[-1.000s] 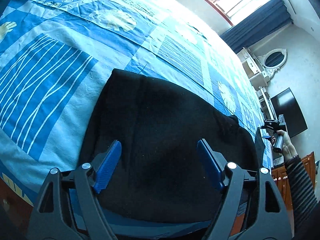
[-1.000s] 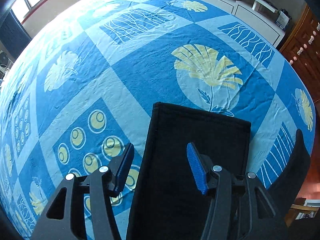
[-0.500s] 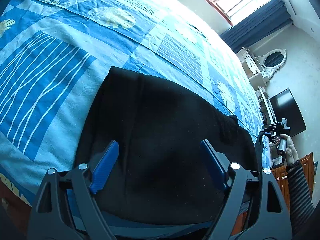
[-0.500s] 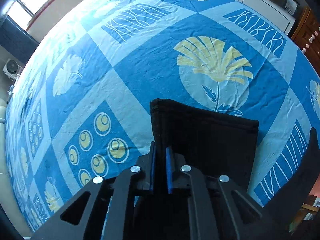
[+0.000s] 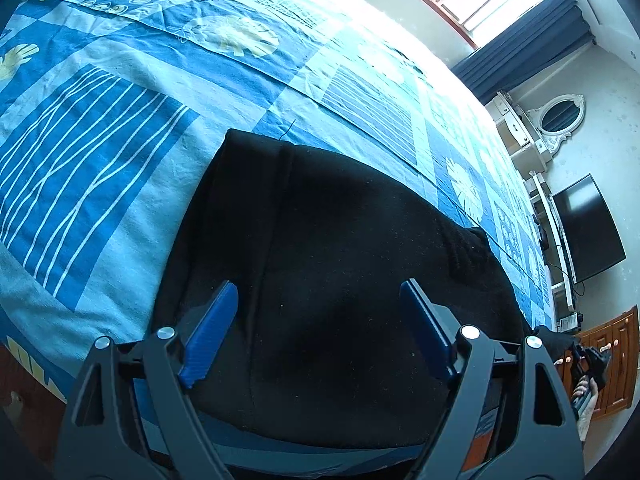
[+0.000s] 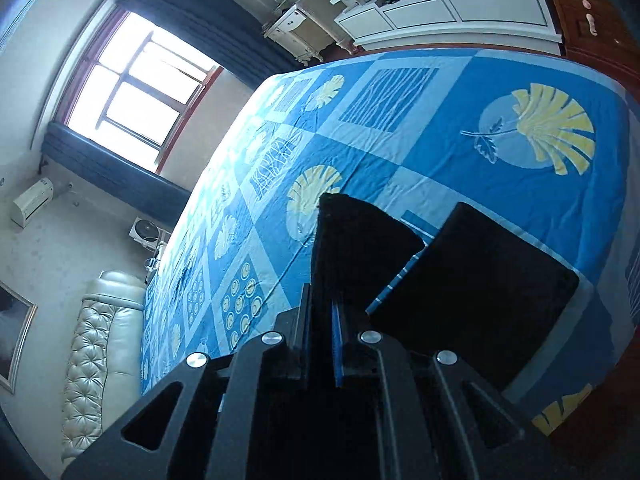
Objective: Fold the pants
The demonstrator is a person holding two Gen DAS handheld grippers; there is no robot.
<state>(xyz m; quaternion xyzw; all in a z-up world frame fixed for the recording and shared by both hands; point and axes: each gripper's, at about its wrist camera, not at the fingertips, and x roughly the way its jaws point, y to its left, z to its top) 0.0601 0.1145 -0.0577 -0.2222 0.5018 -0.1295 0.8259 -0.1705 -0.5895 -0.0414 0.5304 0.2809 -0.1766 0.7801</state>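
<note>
Right wrist: right hand-held gripper (image 6: 320,316) clenched on black pants (image 6: 360,248); left hand-held gripper (image 5: 318,312) released

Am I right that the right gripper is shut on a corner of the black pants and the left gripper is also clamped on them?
Not quite. The left gripper stands open over the black pants, its pads apart and off the cloth, as the left wrist view shows. The right gripper is indeed shut on a lifted corner.

A home bedroom: a bed (image 6: 460,128) with a blue patterned sheet, a tufted headboard (image 6: 100,344), a curtained window (image 6: 132,92), a TV (image 5: 588,228) and a wooden dresser (image 5: 616,364).
</note>
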